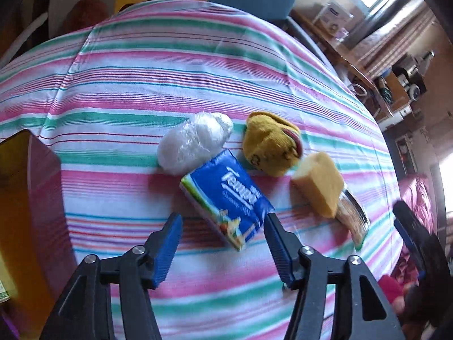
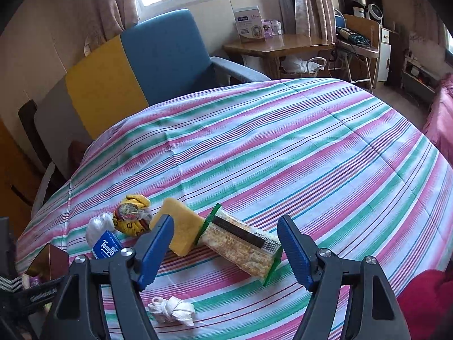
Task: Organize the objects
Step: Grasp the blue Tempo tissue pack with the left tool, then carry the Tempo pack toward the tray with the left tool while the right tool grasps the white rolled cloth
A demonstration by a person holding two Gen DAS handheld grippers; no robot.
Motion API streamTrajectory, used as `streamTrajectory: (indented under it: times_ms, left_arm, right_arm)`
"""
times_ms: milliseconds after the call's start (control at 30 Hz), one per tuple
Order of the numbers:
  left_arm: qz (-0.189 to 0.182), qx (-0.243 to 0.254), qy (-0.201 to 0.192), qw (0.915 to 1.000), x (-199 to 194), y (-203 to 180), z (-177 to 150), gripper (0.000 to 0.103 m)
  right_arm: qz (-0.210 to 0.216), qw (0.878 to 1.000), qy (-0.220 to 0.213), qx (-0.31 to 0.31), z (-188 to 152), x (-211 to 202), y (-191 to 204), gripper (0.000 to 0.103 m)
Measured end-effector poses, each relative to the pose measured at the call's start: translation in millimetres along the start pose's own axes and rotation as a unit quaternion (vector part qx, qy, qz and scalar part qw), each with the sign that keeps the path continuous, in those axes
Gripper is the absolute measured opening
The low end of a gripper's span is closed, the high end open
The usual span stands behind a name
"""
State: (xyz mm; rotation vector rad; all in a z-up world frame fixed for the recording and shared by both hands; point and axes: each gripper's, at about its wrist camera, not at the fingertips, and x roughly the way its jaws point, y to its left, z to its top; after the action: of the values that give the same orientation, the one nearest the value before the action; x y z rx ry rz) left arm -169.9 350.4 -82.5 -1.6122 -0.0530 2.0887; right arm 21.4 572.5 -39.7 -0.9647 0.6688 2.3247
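Fingers [image 1: 170,243] of the left gripper [image 1: 223,243] stand wide, empty, straddling the blue plastic-wrapped tissue pack [image 1: 226,201] on the striped counter [image 1: 141,85]; light, soft, slippery, so pinch its long sides.

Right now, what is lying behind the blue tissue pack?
Behind the blue tissue pack lies a white plastic-wrapped bundle, touching it, and a yellow rolled sock. What is under the pack stays hidden.

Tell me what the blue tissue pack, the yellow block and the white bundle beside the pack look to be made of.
Tissue pack: glossy printed plastic film, judging by the sheen on it.
Yellow block: matte, porous-looking foam, probably a sponge.
White bundle: thin, crinkled, translucent plastic, seemingly a balled-up bag; what is inside cannot be seen.
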Motion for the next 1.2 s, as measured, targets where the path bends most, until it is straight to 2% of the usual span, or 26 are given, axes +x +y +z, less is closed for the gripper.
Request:
streamTrajectory:
  times_ms: [133, 233, 433, 500, 567, 700, 767, 900, 1033, 1133, 1200]
  left_arm:
    - [0.011, -0.022, 0.005, 0.9997, 15.6, -4.5, 10.5, 0.068]
    - [0.019, -0.028, 0.004, 0.9994, 22.4, -7.8, 17.6, 0.068]
    - [0.056, 0.01, -0.012, 0.9983, 32.0, -19.0, 22.7, 0.068]
    - [0.077, 0.05, -0.02, 0.9956, 31.8, -25.1, 15.4, 0.061]
    - [0.078, 0.08, -0.023, 0.9935, 27.8, -28.4, 3.9, 0.055]
    - [0.067, 0.087, -0.025, 0.9937, 12.4, -16.9, -16.8, 0.054]
    - [0.062, 0.091, -0.026, 0.9936, 2.9, -11.7, -29.7, 0.054]
    - [0.057, 0.103, -0.044, 0.9921, -18.7, -8.5, -49.6, 0.054]
    - [0.052, 0.116, -0.062, 0.99, -44.8, -5.6, -65.7, 0.054]
    - [0.043, 0.119, -0.077, 0.9889, -64.7, -1.7, -74.5, 0.054]
    - [0.04, 0.119, -0.086, 0.9884, -75.9, 1.4, -78.9, 0.054]
  right_arm:
    - [0.01, 1.0, 0.006, 0.007, 0.7, 1.7, -2.6, 0.077]
    - [0.014, 1.0, 0.008, 0.01, 0.6, 1.8, -3.1, 0.078]
    - [0.012, 1.0, 0.008, 0.007, 1.2, 2.9, -2.9, 0.078]
    - [0.008, 1.0, 0.01, 0.004, 1.3, 4.7, -2.7, 0.078]
    - [0.008, 1.0, 0.014, -0.003, 1.0, 7.1, -1.6, 0.078]
    - [0.018, 0.999, 0.028, -0.02, -1.1, 12.8, 4.7, 0.076]
    - [0.042, 0.998, 0.045, -0.031, -3.6, 17.2, 10.1, 0.074]
    - [0.091, 0.989, 0.093, -0.067, -14.2, 26.4, 27.2, 0.074]
    - [0.137, 0.972, 0.141, -0.129, -31.2, 31.1, 51.4, 0.073]
    - [0.129, 0.961, 0.16, -0.187, -47.9, 32.1, 67.7, 0.073]
    - [0.135, 0.954, 0.177, -0.202, -55.1, 33.7, 70.7, 0.073]
